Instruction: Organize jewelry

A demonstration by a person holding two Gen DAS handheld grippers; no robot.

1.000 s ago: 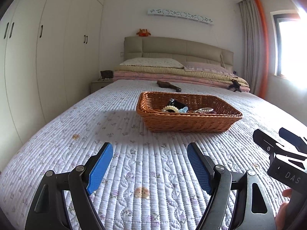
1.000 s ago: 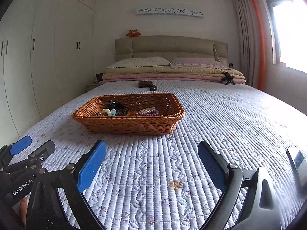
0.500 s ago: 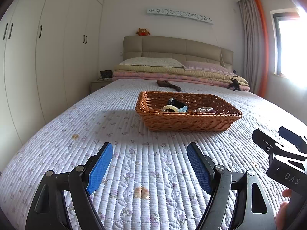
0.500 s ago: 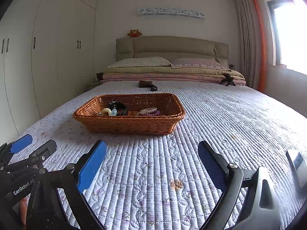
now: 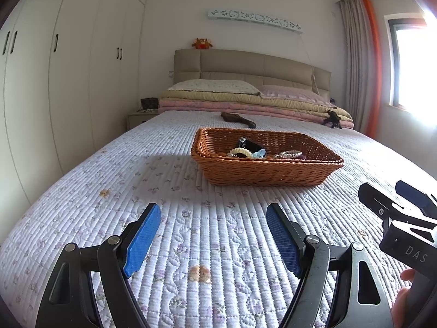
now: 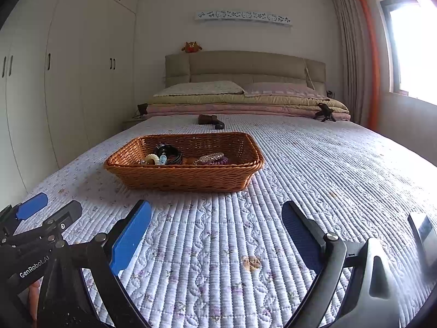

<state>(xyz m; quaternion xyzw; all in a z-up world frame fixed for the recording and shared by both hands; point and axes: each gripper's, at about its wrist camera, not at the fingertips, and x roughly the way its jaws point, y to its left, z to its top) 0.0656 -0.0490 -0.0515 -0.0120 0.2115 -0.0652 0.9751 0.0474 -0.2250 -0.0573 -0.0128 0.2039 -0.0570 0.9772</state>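
Both hand-held grippers, left (image 5: pixel 213 235) and right (image 6: pixel 215 232), hover spread apart and empty at lower frame over the quilted bed (image 6: pixel 327 164), while bracelets and hair ties (image 6: pixel 166 157) lie jumbled in the brown wicker basket (image 6: pixel 185 177) at mid-frame; fits gathered-up or awaiting sorting.

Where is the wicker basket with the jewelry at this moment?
The wicker basket sits on the quilted bed cover, ahead of both open grippers: right of centre in the left wrist view, left of centre in the right wrist view.
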